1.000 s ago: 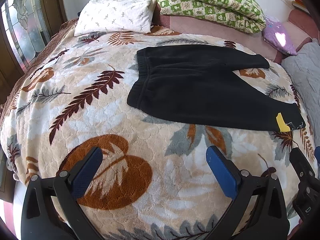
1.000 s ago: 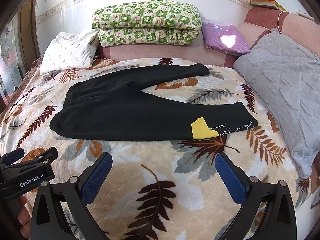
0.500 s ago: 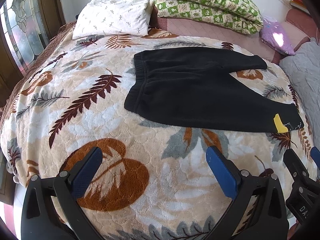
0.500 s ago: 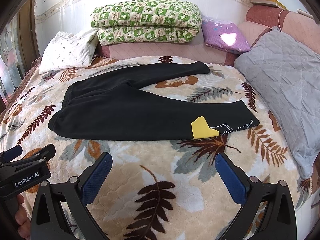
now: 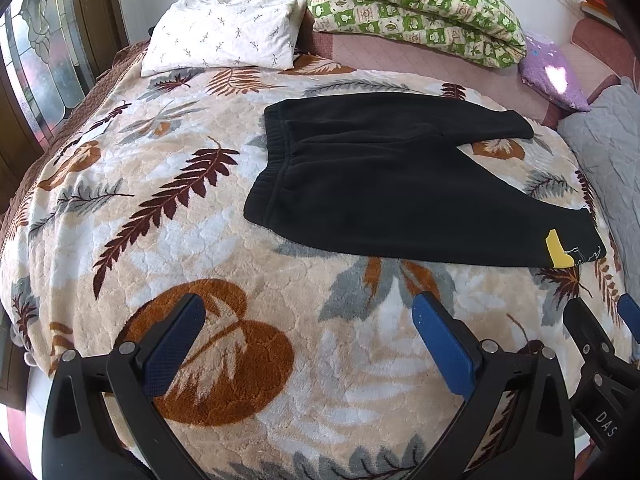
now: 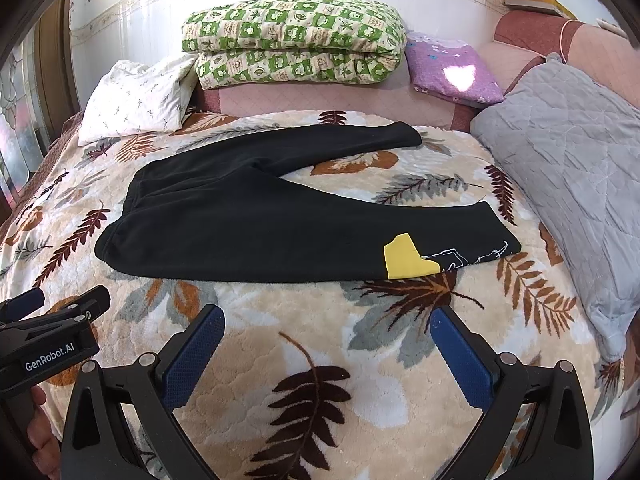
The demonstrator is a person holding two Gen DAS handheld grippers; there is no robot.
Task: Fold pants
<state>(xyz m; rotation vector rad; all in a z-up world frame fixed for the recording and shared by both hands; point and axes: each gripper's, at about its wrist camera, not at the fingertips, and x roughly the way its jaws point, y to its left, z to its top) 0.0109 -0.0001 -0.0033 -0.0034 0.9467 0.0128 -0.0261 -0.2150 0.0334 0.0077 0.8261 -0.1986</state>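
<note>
Pants [image 6: 256, 224] lie spread flat on blanket [image 6: 304, 320]; left gripper [image 5: 308, 332] and right gripper [image 6: 326, 340] both released, empty.

"GenRobot.AI" on left claw [image 6: 56, 312], "DAS" on right claw [image 5: 600, 328]

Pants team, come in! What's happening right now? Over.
Left gripper open, empty. Right gripper open, empty. Black pants flat, unfolded, legs spread. Nothing on them.
</note>
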